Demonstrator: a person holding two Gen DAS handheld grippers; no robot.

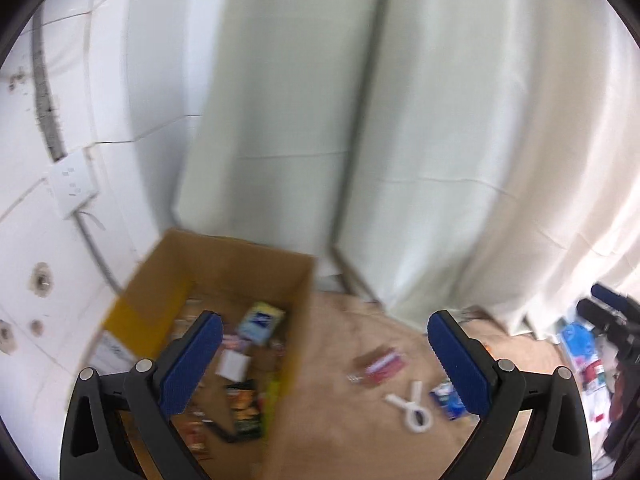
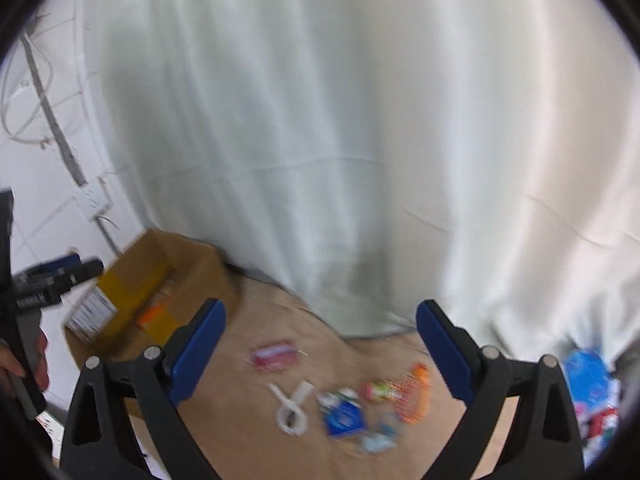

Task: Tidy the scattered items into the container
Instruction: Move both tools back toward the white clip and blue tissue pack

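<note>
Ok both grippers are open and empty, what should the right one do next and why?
Probably lower the right gripper onto the white clip. Its jaws are wide open with nothing between them, and the clip lies loose on the brown surface just below, outside the box, clear of the blue packet beside it.

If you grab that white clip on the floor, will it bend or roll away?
The white clip looks like hard plastic, so it probably stays stiff. It lies flat with two spread arms and a loop, so it likely won't roll. Being thin and smooth, it might slip between the right gripper pads.
</note>
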